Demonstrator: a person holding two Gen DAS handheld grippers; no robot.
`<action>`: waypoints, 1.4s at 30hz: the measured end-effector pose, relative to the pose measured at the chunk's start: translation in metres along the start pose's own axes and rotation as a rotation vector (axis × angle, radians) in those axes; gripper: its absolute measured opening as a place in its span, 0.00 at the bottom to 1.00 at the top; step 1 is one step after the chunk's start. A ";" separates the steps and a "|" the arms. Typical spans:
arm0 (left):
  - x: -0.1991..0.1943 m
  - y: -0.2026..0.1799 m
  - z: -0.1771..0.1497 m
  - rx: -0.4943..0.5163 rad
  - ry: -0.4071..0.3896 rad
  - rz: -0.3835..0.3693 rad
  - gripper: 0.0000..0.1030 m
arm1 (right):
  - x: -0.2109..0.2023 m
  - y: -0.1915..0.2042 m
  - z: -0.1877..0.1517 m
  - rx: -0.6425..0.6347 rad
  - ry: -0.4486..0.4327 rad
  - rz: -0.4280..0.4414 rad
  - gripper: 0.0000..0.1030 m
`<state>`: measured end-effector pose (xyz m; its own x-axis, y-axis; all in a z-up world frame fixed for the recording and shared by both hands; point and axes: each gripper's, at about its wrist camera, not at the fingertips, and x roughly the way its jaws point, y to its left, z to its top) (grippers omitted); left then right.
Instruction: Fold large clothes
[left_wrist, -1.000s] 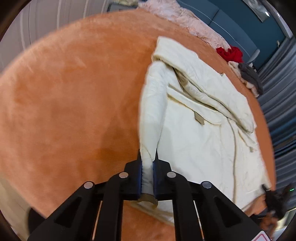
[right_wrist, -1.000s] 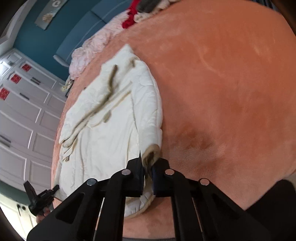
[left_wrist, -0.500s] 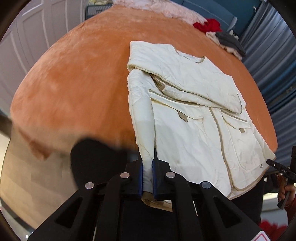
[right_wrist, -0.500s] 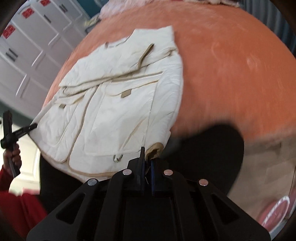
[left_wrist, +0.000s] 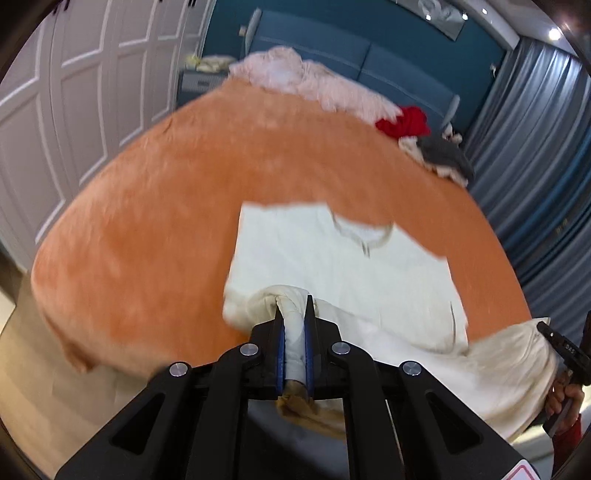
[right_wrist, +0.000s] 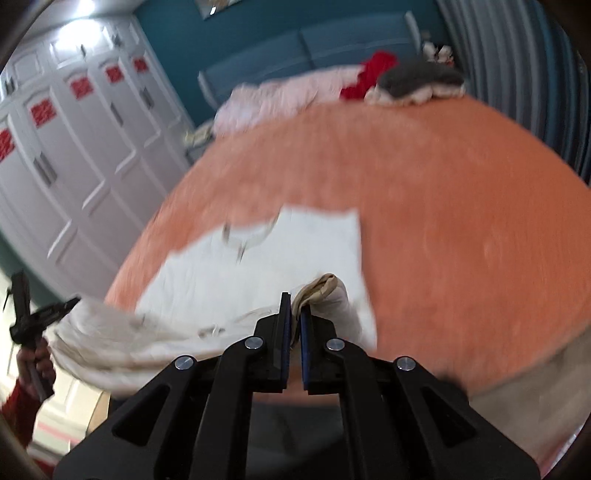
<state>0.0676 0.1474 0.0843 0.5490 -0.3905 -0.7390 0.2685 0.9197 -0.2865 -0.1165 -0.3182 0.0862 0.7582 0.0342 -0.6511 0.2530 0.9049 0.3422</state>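
Both sets of jaws stay clenched on the near hem corners of the cream quilted jacket (left_wrist: 343, 266), left gripper (left_wrist: 294, 325) and right gripper (right_wrist: 294, 314) having risen, so its lower half now hangs lifted off the orange plush bed (left_wrist: 166, 206), ready to fold toward the far collar.

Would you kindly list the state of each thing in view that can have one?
Cream jacket: collar end flat on the bed, near end lifted.
Left gripper: shut on the jacket's hem.
Right gripper: shut on the jacket's hem.
Orange bedspread: spread flat.
Clothes pile: unfolded, heaped at the far edge.
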 end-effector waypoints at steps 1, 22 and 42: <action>0.010 0.000 0.011 -0.013 -0.016 0.010 0.07 | 0.009 -0.001 0.007 0.013 -0.014 0.000 0.03; 0.144 0.023 0.079 -0.116 0.033 0.057 0.21 | 0.134 -0.034 0.080 0.223 -0.144 -0.077 0.34; 0.165 -0.025 0.073 0.147 -0.031 0.240 0.72 | 0.183 0.000 0.036 0.054 -0.020 -0.161 0.57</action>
<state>0.2091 0.0574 0.0140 0.6342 -0.1659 -0.7552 0.2385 0.9711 -0.0130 0.0438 -0.3278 -0.0082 0.7169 -0.1188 -0.6870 0.4042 0.8737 0.2706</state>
